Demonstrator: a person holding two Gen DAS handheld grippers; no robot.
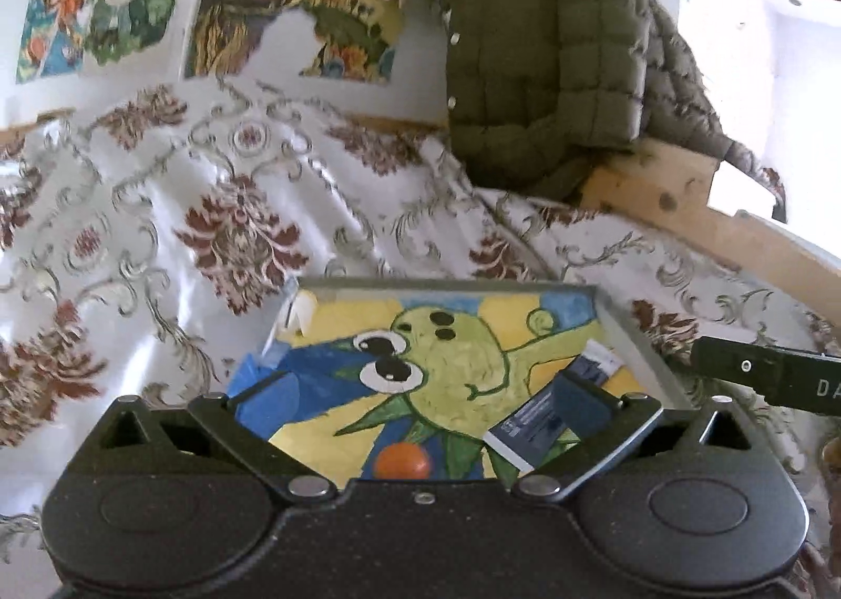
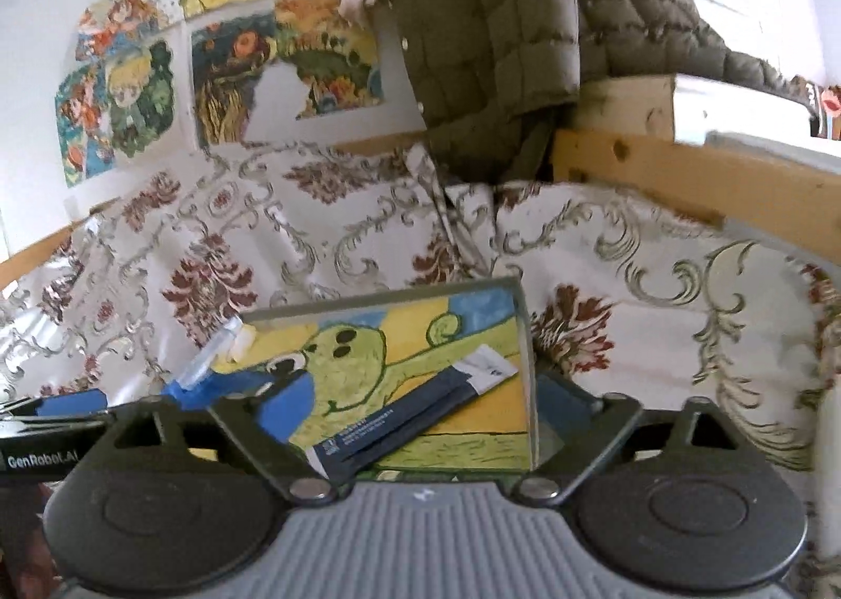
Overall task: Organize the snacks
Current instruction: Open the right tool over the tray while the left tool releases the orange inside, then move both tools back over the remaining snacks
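A bed, covered in a white bedspread (image 1: 221,210) patterned with maroon flowers and grey scrolls, is filling most of both views. An olive quilted jacket (image 1: 546,52) is hanging over the wooden bed frame (image 1: 683,199) at the far right, and colourful cartoon paintings (image 1: 105,10) are showing on the white wall behind.

A clear shallow tray (image 1: 615,320), with a painted picture of a green big-eyed creature on yellow and blue as its floor, is lying on the bedspread just in front of both cameras. In the right wrist view the tray (image 2: 525,336) is showing its near-right corner standing up as a clear wall.

The left gripper (image 1: 426,388) is hanging over the near edge of the tray with its jaws spread wide and nothing between them. The right gripper (image 2: 415,404) is likewise hovering over the tray, jaws wide apart and gripping nothing; part of it is showing as a black bar at the right edge of the left wrist view.

1 dark navy snack packet (image 2: 404,420) with a white end is lying flat inside the tray, slanted toward its right side; in the left wrist view the packet (image 1: 541,420) is partly hidden by the right-hand finger. A small orange ball (image 1: 402,461) is sitting at the near edge of the tray floor; whether it is painted or real is unclear.
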